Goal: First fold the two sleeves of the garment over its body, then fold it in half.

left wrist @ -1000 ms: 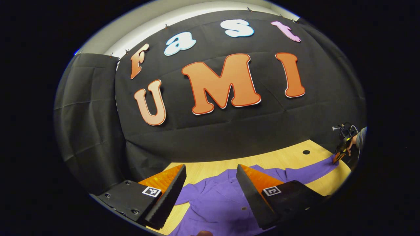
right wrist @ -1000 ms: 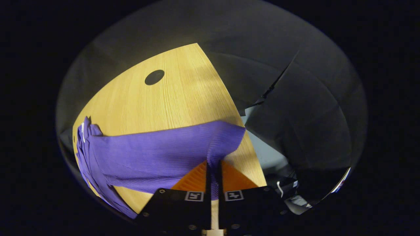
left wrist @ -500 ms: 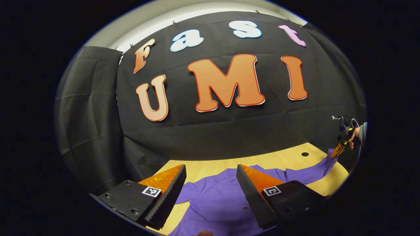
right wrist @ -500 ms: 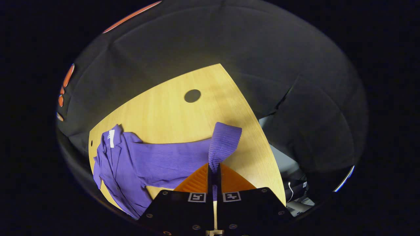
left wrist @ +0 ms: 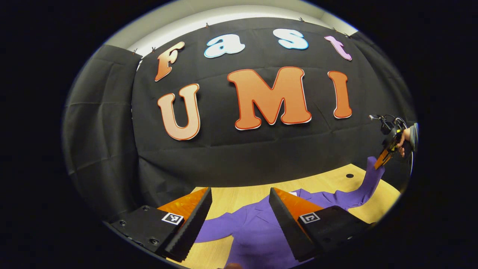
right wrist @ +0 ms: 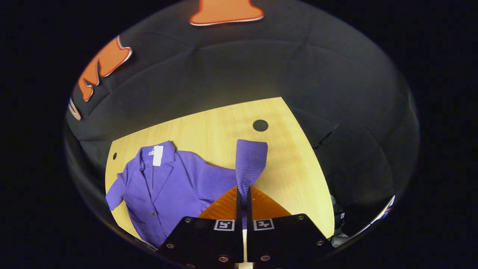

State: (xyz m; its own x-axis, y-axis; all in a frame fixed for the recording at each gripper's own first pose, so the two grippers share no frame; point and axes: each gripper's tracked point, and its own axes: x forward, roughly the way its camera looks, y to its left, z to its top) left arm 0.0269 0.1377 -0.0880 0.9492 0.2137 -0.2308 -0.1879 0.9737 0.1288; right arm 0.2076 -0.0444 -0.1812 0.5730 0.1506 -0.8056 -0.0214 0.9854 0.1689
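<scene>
Garment (right wrist: 168, 186), a purple jacket, lies spread face-up on the desk (right wrist: 291, 175), ahead and to the left of our right claw (right wrist: 242, 194), which is clamped on the cuff of one sleeve (right wrist: 251, 160) and holds it raised off the wood. Our left claw (left wrist: 239, 209) hangs with fingers apart over the jacket's body. We judge the first sleeve fold is in hand; next we should carry the cuff across the body and release.
</scene>
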